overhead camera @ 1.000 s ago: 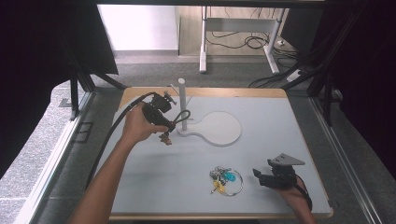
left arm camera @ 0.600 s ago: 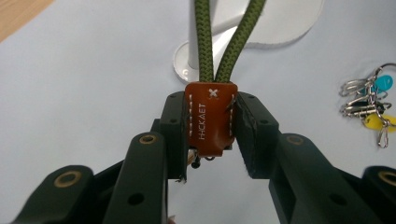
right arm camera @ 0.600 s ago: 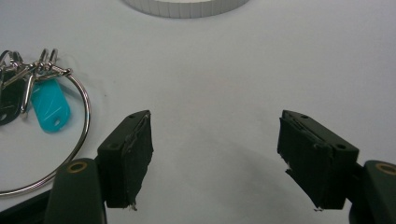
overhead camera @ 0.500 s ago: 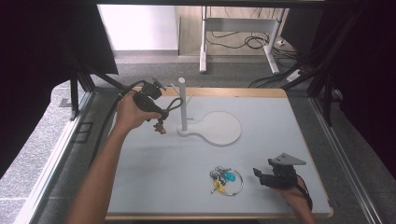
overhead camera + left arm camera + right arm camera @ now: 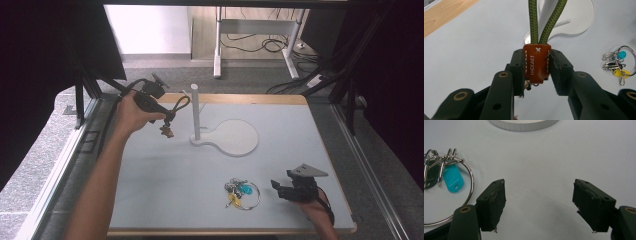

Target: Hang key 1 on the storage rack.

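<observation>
Olive-green cord loop (image 5: 545,18) with a tan leather tab (image 5: 537,62), stamped and white-stitched, is held by the tab between the closed left tongs (image 5: 167,117). It has been raised off the table (image 5: 150,190) and drawn left, away from the white peg stand (image 5: 195,112); hanging on the peg is judged pending. Right tongs (image 5: 539,205) are spread wide, idle beside the key ring (image 5: 242,192).
</observation>
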Motion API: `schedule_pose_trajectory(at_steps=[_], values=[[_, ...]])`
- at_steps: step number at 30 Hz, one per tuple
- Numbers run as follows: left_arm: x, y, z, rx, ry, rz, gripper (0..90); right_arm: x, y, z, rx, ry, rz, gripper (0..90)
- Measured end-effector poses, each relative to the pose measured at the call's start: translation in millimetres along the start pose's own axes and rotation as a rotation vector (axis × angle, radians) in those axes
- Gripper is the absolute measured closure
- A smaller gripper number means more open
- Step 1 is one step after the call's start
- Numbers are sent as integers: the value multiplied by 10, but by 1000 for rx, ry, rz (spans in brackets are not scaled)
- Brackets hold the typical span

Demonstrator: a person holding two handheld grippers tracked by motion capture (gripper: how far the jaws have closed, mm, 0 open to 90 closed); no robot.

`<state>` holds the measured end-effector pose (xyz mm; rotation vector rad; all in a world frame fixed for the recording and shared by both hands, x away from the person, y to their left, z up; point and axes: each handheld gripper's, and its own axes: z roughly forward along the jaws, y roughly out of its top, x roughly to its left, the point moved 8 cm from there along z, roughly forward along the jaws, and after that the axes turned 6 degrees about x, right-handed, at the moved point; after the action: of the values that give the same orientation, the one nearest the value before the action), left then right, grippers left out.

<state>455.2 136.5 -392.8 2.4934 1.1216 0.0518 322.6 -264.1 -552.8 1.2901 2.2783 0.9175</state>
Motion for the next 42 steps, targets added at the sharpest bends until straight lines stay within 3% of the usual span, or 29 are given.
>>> schedule_pose_trajectory(at_steps=[13,24,30,34,42], values=[[229,133,-30,-58,-36,-64,665,-11,-9,-8,1,6,14,271],[174,187,196,-10,-50,-49,664,-7,-13,-6,5,5,13,272],[192,200,198,-11,-59,-60,664,-11,-14,-10,4,3,14,272],[239,201,188,-7,-93,-71,665,-14,-11,-13,3,3,16,272],[302,213,224,-5,-102,-59,664,-19,-31,-10,8,-1,17,272]])
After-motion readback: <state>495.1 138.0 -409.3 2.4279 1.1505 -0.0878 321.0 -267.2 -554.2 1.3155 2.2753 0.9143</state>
